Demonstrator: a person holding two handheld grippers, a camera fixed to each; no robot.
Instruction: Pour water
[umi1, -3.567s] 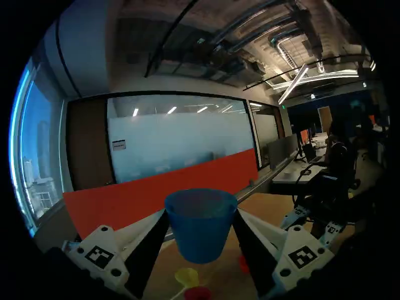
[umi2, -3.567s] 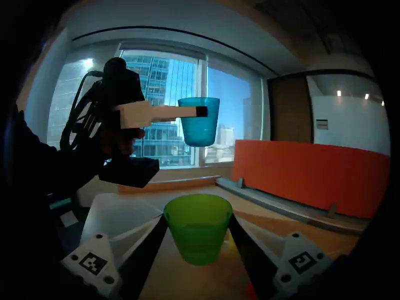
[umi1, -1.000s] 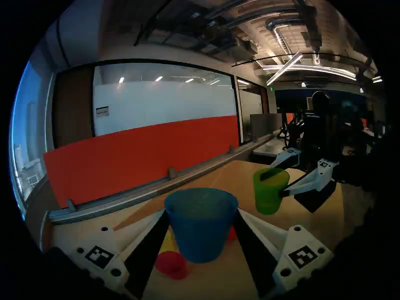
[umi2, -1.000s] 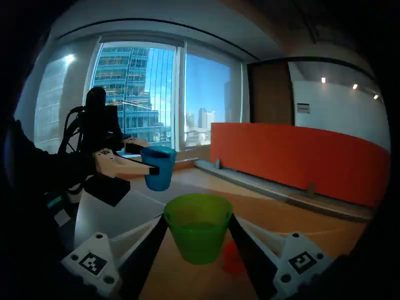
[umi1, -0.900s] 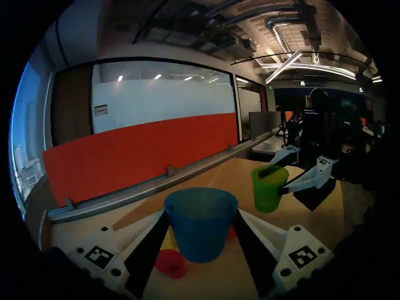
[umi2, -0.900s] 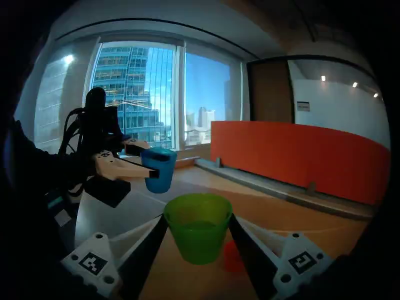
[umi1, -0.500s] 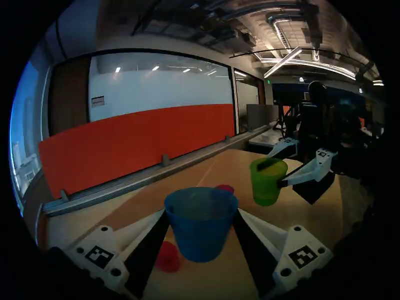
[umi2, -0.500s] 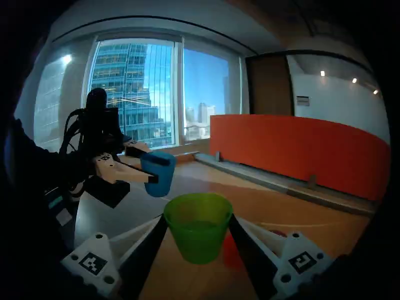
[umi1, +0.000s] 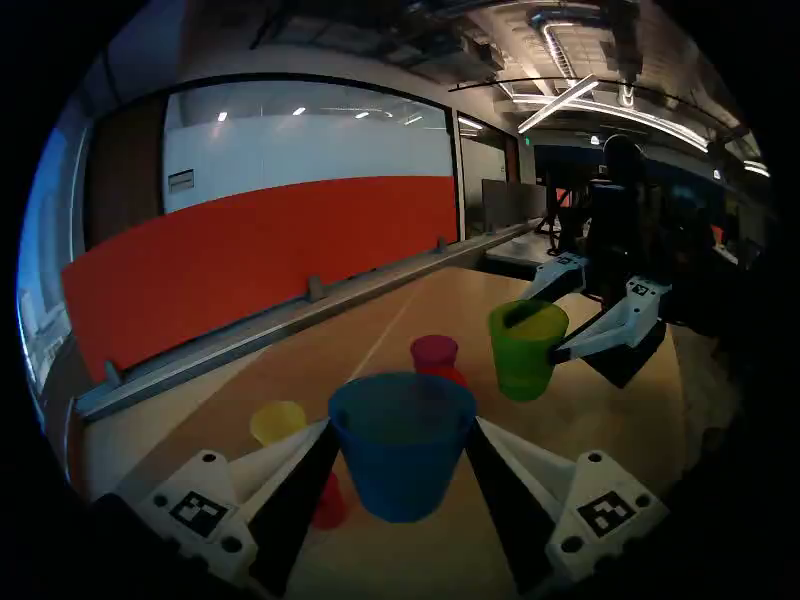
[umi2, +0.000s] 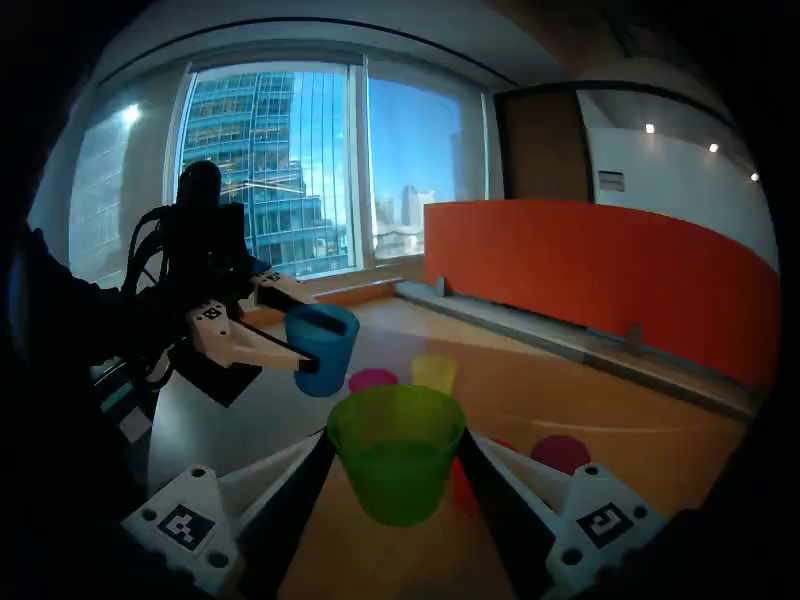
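A blue cup stands upright between the fingers of my left gripper, which is shut on it. My right gripper is shut on a translucent green cup, also upright. In the left gripper view the green cup hangs ahead to the right, above the table, held by the right gripper. In the right gripper view the blue cup hangs ahead to the left, held by the left gripper. The two cups are apart. What is inside them is hard to tell.
On the wooden table stand small cups: a magenta one, a yellow one and a red one partly behind my finger. An orange partition runs along the far edge. A person's dark sleeve is at the left.
Both grippers have come down toward the table and tilted lower, each still holding its cup upright. The small cups on the table have come more into view.
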